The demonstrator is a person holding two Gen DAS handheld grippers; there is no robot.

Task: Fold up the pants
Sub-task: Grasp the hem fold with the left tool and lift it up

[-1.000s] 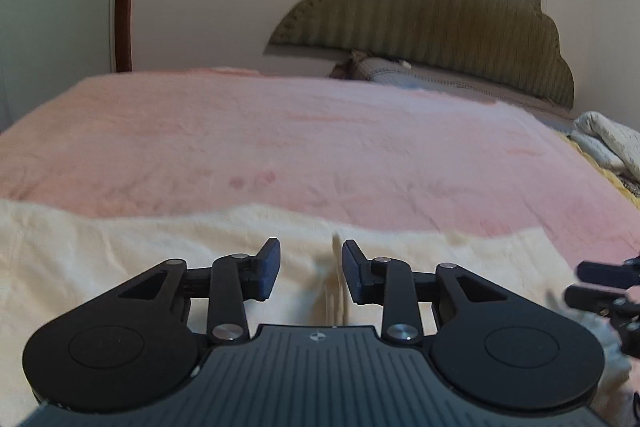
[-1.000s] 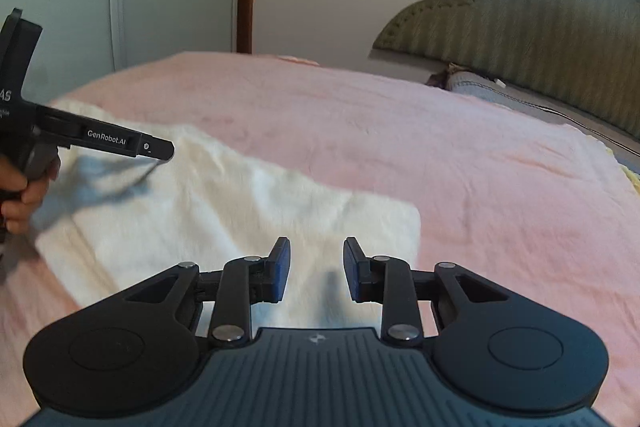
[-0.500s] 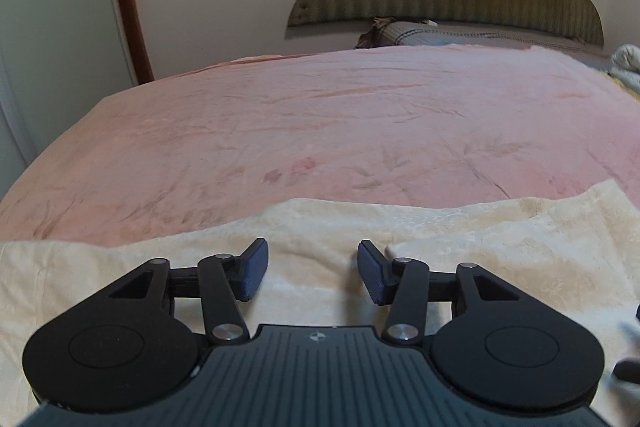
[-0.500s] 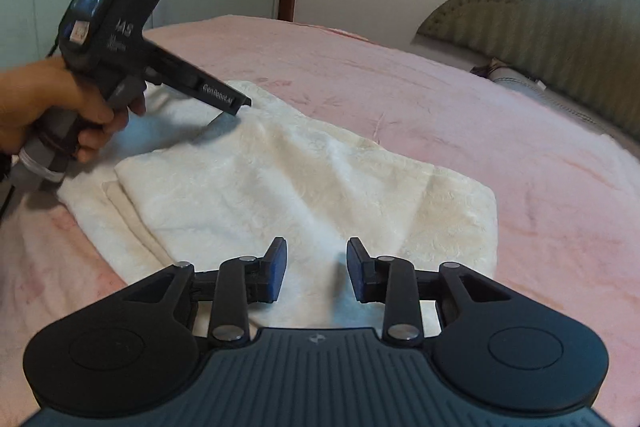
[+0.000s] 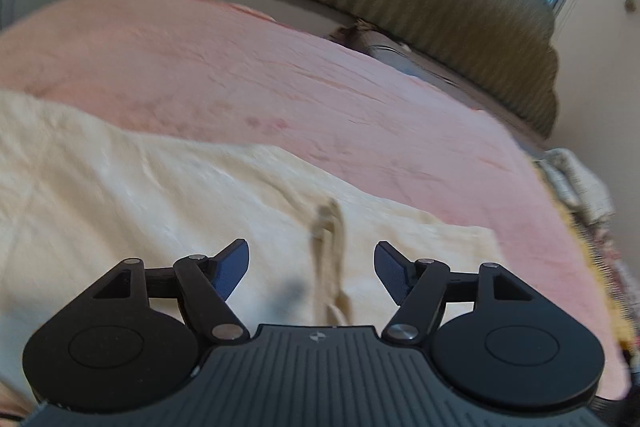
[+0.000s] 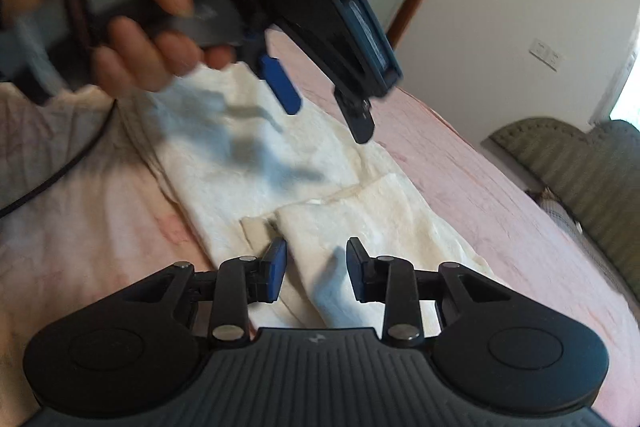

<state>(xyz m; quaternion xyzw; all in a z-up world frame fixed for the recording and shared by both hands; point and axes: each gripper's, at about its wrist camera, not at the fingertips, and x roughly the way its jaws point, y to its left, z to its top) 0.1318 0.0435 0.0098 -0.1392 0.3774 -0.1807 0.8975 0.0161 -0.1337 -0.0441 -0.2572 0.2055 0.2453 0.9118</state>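
Observation:
Cream pants [image 5: 140, 211] lie folded flat on the pink bed cover [image 5: 320, 87], with a creased seam [image 5: 330, 227] just ahead of my left gripper [image 5: 312, 269]. Its jaws are opening wide and hold nothing. From the right wrist view the left gripper [image 6: 324, 113] hangs above the pants [image 6: 248, 147], held in a person's hand [image 6: 120, 7]. My right gripper [image 6: 317, 267] hovers low over a folded edge of the pants [image 6: 360, 211]. A narrow gap shows between its pads and no cloth is pinched there.
An olive padded headboard [image 5: 460, 7] and a pillow [image 5: 400, 51] stand at the far end of the bed. A pile of bedding [image 5: 580, 187] lies at the right edge. A black cable [image 6: 52, 179] trails over the cover on the left.
My left gripper's jaws have spread much wider and its view has rolled. The right gripper has moved in close under the left one, over the pants' folded edge, and rolled too.

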